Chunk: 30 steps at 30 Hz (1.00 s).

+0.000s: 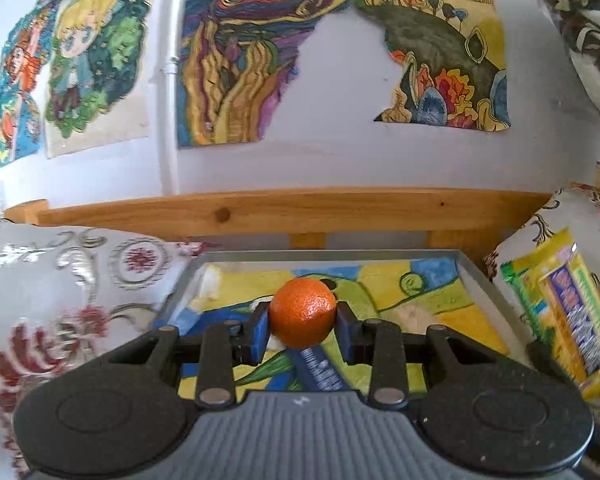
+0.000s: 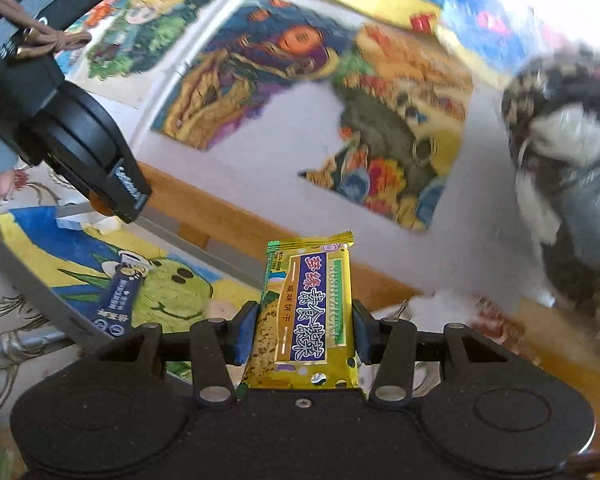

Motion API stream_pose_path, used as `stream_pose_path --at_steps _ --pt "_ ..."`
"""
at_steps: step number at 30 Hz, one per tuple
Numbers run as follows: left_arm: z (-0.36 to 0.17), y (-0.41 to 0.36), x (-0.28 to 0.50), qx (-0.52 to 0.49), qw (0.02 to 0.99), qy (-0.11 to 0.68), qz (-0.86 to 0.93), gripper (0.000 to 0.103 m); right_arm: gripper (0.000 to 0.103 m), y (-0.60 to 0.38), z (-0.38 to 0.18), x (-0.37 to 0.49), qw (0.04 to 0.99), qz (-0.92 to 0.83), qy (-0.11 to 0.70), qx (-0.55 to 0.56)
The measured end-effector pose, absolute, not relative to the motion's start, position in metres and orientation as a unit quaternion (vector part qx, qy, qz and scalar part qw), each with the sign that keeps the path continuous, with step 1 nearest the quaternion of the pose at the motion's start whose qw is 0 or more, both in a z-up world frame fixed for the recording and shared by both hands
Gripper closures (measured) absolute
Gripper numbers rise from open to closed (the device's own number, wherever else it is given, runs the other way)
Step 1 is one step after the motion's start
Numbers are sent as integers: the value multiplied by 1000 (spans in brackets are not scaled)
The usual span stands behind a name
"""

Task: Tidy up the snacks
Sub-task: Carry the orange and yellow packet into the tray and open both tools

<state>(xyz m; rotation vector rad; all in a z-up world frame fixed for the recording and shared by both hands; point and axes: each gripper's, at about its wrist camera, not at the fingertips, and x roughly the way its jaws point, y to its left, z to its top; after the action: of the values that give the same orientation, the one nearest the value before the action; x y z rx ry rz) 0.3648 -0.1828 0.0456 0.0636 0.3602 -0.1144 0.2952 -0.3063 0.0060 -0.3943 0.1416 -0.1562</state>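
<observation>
Colourful drawings (image 1: 236, 52) hang on a pale wall above a wooden rail (image 1: 284, 208), with patterned cushions (image 1: 60, 280) at 9 o'clock in the left wrist view. Below the rail sits a grey tray (image 1: 476, 276) lined with a bright painted picture. Left gripper (image 1: 302, 322) is closed around an orange (image 1: 302, 313), its blue pads pressing both sides of the fruit, which is held above the tray's middle. On the tray lies a dark blue packet (image 2: 118, 300), seen at 9 o'clock in the right wrist view and partly hidden beneath the orange in the left one. Right gripper (image 2: 305, 326) is closed on a yellow snack (image 2: 306, 312), a sealed wrapper with a blue label, standing upright between the pads just off the tray's right edge; the same snack shows at 3 o'clock in the left view. A person's fingertip (image 2: 0, 184) shows at 9 o'clock in the right view, behind the left gripper's black body.
</observation>
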Motion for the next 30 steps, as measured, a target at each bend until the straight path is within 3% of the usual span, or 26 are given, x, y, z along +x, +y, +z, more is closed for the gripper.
stream_pose_path --at_steps 22,26,27,28,30 --pt "-3 -199 412 -19 962 264 -63 66 53 -338 -20 361 985 -63 159 -38" --pt "-7 -197 418 -38 957 279 -70 65 44 -343 -21 363 984 -68 165 -31" --pt "-7 -196 418 -47 956 280 -67 61 41 -343 -21 363 984 -68 164 -30" --pt "-6 -194 418 -53 957 279 -64 49 36 -344 -20 362 984 -68 164 -29" --pt "-3 -192 416 -62 958 273 -57 34 32 -344 -18 360 984 -68 161 -28"
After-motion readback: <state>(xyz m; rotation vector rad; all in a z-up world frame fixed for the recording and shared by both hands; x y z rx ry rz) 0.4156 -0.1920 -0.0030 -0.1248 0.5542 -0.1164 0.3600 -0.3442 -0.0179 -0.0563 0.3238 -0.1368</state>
